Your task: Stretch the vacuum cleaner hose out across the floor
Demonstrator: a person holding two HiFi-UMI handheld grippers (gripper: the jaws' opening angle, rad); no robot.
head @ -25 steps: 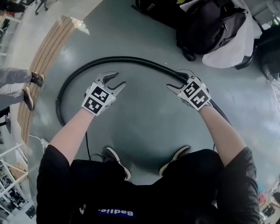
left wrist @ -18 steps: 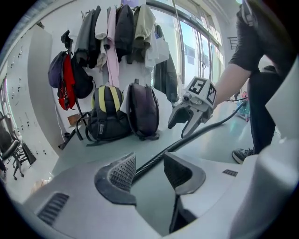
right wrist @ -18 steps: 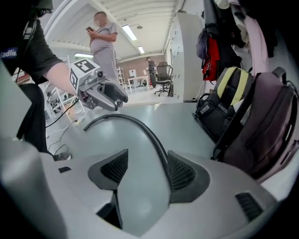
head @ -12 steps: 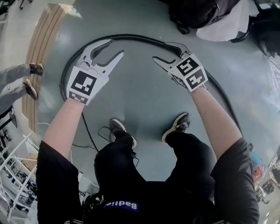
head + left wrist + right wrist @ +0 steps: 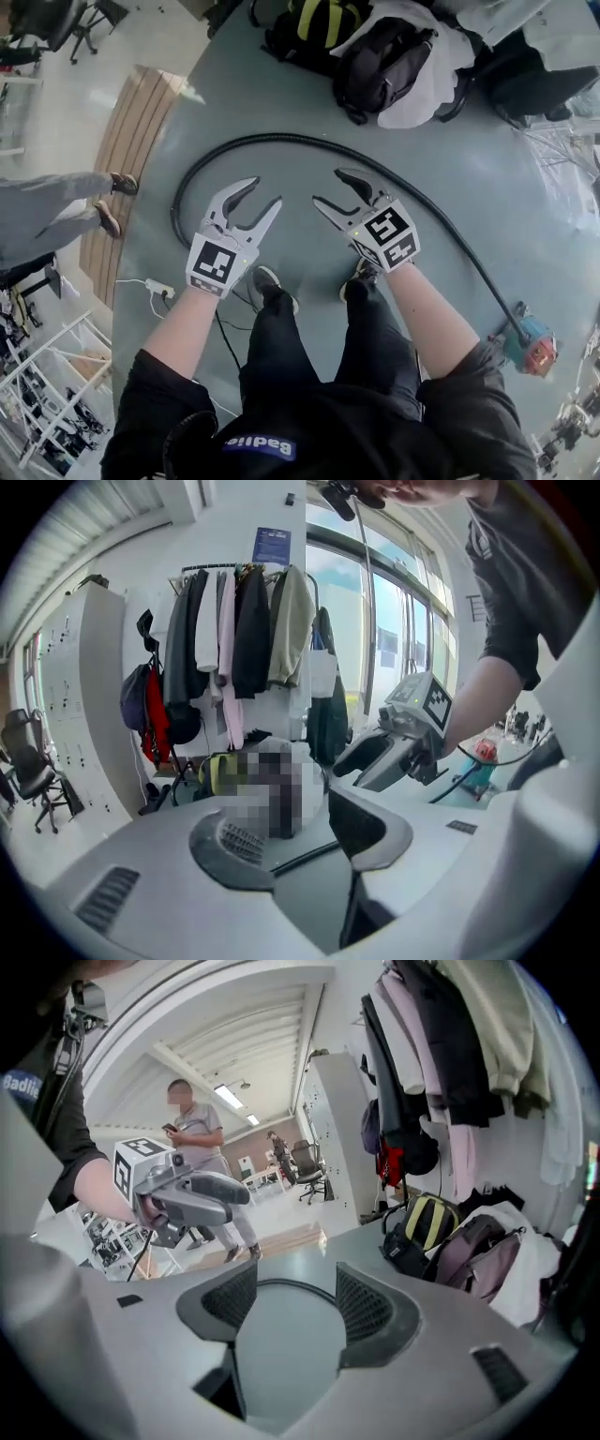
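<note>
Black hose (image 5: 281,139) is curling across mid-frame; left gripper (image 5: 264,190) and right gripper (image 5: 326,186) are hanging open, empty. Gripping its left end, probably loose, and pulling straight is looking wisest.

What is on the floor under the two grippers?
Bare grey floor and the person's shoes. The black hose curves past beyond the open jaws, and neither gripper holds it. The right gripper covers part of one shoe, so that shoe cannot be seen whole.
</note>
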